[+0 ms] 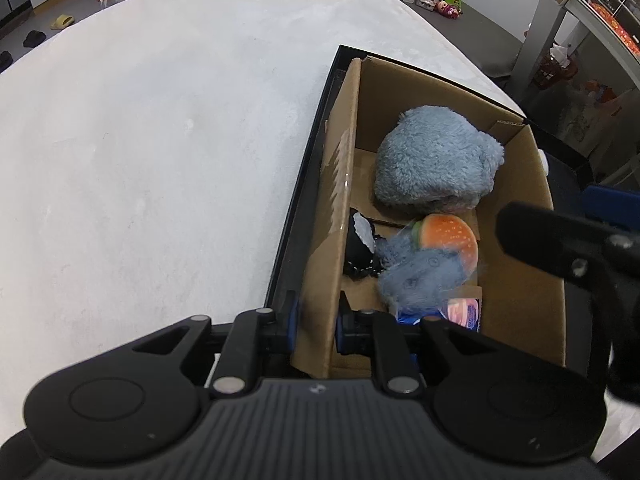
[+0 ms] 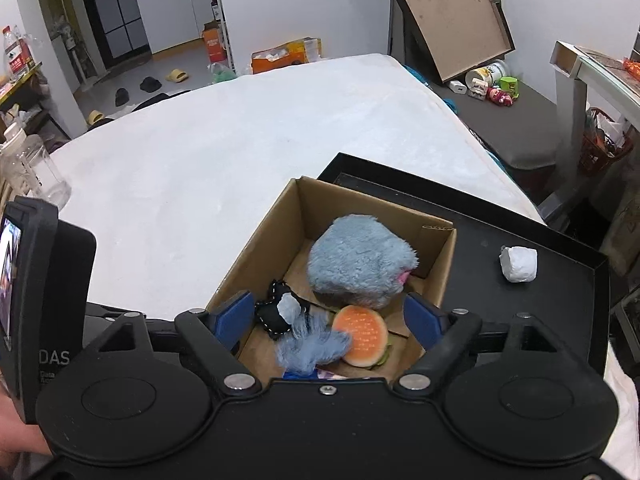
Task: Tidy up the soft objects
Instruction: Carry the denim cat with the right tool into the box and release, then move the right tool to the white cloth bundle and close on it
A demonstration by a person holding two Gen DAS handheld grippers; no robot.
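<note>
A cardboard box [image 1: 336,208] [image 2: 256,248] stands in a black tray [image 2: 560,304] on a white table [image 1: 160,140]. Inside lie a big blue-grey plush [image 1: 436,160] [image 2: 360,264], a smaller blue fuzzy toy [image 1: 420,276] [image 2: 316,348], a plush burger [image 1: 452,240] [image 2: 362,334], a black and white toy [image 1: 362,248] [image 2: 280,312] and a blue packet [image 1: 460,312]. My left gripper [image 1: 316,328] is shut on the box's left wall at the near end. My right gripper [image 2: 326,322] is open and empty above the box's near end.
A white crumpled wad [image 2: 518,264] lies in the black tray right of the box. A clear jar [image 2: 32,172] stands at the table's left edge. Toys [image 2: 492,88], boxes [image 2: 280,56] and slippers [image 2: 176,76] lie on the floor beyond the table.
</note>
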